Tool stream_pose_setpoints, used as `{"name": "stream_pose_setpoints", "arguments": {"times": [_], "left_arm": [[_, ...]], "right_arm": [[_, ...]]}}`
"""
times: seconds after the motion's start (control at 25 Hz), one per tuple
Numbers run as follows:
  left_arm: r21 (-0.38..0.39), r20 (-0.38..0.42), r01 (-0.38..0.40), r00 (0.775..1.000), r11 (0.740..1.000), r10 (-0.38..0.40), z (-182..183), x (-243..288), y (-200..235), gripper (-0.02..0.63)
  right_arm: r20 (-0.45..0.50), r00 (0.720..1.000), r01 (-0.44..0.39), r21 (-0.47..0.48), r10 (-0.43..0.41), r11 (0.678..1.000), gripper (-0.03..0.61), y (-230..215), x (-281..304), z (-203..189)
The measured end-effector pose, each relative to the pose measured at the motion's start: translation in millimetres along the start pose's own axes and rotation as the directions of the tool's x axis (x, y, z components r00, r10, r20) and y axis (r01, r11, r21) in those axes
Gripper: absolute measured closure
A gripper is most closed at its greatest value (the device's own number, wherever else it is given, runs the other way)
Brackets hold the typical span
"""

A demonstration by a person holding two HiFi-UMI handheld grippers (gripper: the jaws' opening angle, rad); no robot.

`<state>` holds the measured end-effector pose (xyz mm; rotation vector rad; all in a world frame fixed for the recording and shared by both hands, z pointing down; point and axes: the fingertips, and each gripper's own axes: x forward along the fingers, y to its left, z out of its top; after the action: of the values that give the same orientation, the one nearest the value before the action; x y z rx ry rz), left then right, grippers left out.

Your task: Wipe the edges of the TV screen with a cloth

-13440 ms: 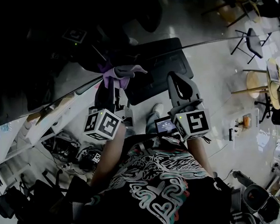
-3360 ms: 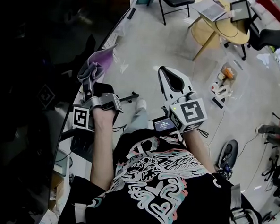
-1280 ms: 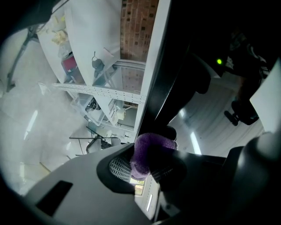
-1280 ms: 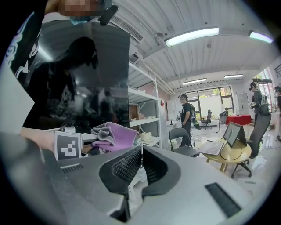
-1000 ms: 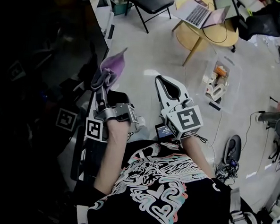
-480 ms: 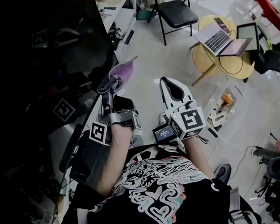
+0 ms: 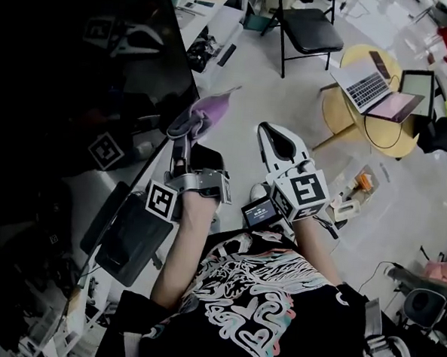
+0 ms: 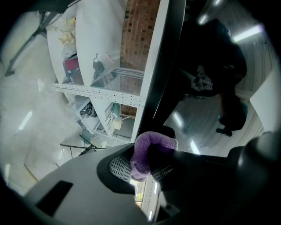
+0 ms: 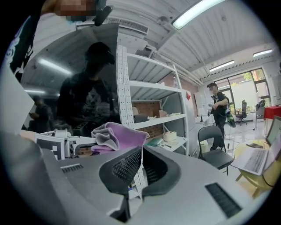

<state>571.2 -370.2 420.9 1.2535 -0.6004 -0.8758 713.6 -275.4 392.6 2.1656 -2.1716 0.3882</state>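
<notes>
Left hand-held gripper [image 7: 185, 134] slid along TV screen [image 7: 63, 89] edge; cloth [image 7: 209, 105] clamped between jaws.

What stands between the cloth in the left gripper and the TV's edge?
Nothing visible. The cloth, clamped in the left gripper, sits right at the dark edge of the TV, with no object between them. Whether they touch cannot be told.

Bunched purple cloth [image 7: 205, 111] sits at the edge of the dark TV screen [image 7: 78, 90].
</notes>
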Motion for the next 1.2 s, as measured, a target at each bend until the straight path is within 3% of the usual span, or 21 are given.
{"name": "stream_pose_setpoints", "arguments": {"times": [0.36, 0.84, 0.96, 1.08, 1.2], "left_arm": [[0.046, 0.002, 0.026, 1.000, 0.999, -0.026, -7, 20, 2, 0.551], [0.119, 0.026, 0.074, 0.997, 0.990, -0.077, -27, 22, 4, 0.551], [0.140, -0.028, 0.093, 0.996, 0.986, -0.090, -33, 28, 8, 0.551], [0.196, -0.104, 0.130, 0.988, 0.972, -0.111, -40, 26, 6, 0.551], [0.284, -0.099, 0.143, 0.988, 0.948, -0.120, -44, 6, -1, 0.551]], "right_arm": [[-0.004, 0.996, -0.085, -0.010, 0.085, 0.996, 0.546, -8, 18, 16], [0.009, 0.985, -0.170, -0.031, 0.171, 0.985, 0.546, -34, -5, 25], [0.004, 0.982, -0.188, -0.058, 0.189, 0.980, 0.546, -36, -9, 23], [-0.008, 0.976, -0.215, -0.148, 0.216, 0.965, 0.546, -29, -15, 27], [-0.009, 0.967, -0.251, -0.166, 0.253, 0.954, 0.546, -29, -21, 27]]}}
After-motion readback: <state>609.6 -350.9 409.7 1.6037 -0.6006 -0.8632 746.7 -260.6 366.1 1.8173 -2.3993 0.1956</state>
